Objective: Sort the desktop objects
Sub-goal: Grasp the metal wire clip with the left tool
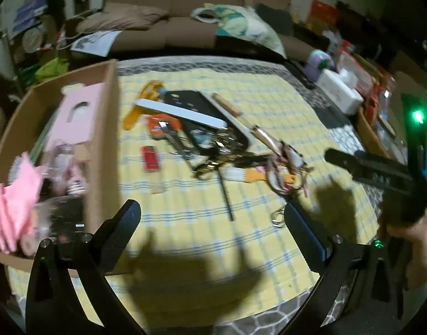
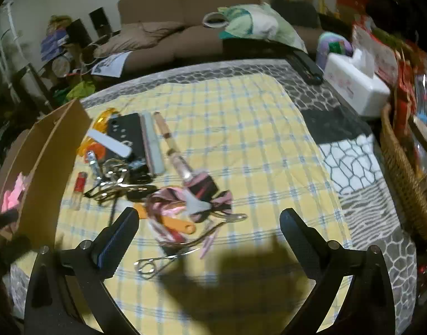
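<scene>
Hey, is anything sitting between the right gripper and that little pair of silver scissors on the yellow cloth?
Nothing visible does. The right hand-held gripper is open and empty, and the silver scissors lie on bare yellow cloth just below its fingers, clear of the ribbon pile.

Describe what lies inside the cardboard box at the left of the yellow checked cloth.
Inside the cardboard box, the left wrist view shows a pink card package and crumpled pink fabric. Motion blur and the near wall hide whatever lies lower in the box.

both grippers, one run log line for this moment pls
left gripper: open, empty | right gripper: open, empty, above clutter pile | cardboard box: partly filled | yellow cloth: items unsorted
</scene>
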`<state>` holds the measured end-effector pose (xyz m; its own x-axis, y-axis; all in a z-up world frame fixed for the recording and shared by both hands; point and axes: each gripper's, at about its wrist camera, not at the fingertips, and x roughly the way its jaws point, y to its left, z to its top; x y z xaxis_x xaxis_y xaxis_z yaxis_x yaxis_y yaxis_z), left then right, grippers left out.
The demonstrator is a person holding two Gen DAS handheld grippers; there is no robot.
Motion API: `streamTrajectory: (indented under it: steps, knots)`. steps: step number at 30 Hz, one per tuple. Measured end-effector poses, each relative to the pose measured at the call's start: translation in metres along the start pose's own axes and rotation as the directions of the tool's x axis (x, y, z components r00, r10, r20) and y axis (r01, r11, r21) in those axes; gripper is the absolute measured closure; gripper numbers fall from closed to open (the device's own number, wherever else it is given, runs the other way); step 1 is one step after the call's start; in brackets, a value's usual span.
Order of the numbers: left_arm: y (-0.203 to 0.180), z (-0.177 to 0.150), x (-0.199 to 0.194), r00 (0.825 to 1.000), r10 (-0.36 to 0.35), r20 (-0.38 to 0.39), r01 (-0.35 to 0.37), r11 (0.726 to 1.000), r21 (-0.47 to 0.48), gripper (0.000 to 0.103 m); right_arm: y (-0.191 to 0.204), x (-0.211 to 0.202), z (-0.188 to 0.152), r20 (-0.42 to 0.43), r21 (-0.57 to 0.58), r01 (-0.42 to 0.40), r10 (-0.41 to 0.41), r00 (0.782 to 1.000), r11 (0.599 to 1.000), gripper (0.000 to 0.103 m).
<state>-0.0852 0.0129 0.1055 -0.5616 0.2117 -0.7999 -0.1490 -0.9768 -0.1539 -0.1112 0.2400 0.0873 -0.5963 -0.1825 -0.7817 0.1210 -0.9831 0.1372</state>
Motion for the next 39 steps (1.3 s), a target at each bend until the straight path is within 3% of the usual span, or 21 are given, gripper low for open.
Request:
streamTrajectory:
  steps: [7, 12, 16, 19, 22, 25, 29, 37, 39]
  knots:
    - [-0.056, -0.018, 0.05, 0.999, -0.025, -0.047, 0.033, 0.987, 0.158, 0.005, -0.036, 0.013, -0.004, -0.027, 0.081, 0.011, -0.009, 1.0, 0.997, 0.0]
    - [-0.093, -0.037, 0.082, 0.996, 0.0, -0.089, 0.025, 0.959, 0.283, 0.027, -0.052, 0.014, -0.01, -0.042, 0.107, 0.004, 0.0, 0.999, 0.994, 0.0]
    - [-0.102, -0.046, 0.101, 0.993, -0.013, -0.119, 0.05, 0.949, 0.312, 0.047, -0.061, 0.014, -0.015, -0.054, 0.116, -0.003, 0.009, 0.998, 0.993, 0.0]
    - [-0.107, -0.051, 0.102, 0.997, -0.028, -0.073, 0.051, 0.942, 0.332, 0.056, -0.068, 0.014, -0.017, -0.059, 0.128, -0.005, 0.013, 0.998, 0.992, 0.0]
    - [-0.112, -0.052, 0.102, 0.996, -0.056, -0.067, 0.075, 0.94, 0.334, 0.079, -0.072, 0.016, -0.019, -0.065, 0.149, -0.017, 0.027, 0.997, 0.989, 0.0]
    - [-0.108, -0.052, 0.099, 0.992, -0.095, -0.086, 0.117, 0.945, 0.305, 0.083, -0.074, 0.016, -0.019, -0.064, 0.172, -0.034, 0.046, 0.997, 0.985, 0.0]
    - [-0.084, -0.046, 0.088, 0.972, -0.194, -0.131, 0.215, 0.962, 0.17, 0.083, -0.072, 0.016, -0.017, -0.056, 0.187, -0.072, 0.084, 0.995, 0.98, 0.0]
    - [-0.05, -0.025, 0.032, 0.972, -0.222, -0.077, 0.231, 0.966, 0.12, 0.083, -0.062, 0.021, -0.015, -0.022, 0.266, -0.243, 0.257, 0.966, 0.933, 0.006]
    - [-0.039, -0.017, 0.015, 0.97, -0.239, -0.053, 0.243, 0.965, 0.099, 0.083, -0.058, 0.025, -0.015, -0.03, 0.275, -0.25, 0.268, 0.963, 0.928, 0.007]
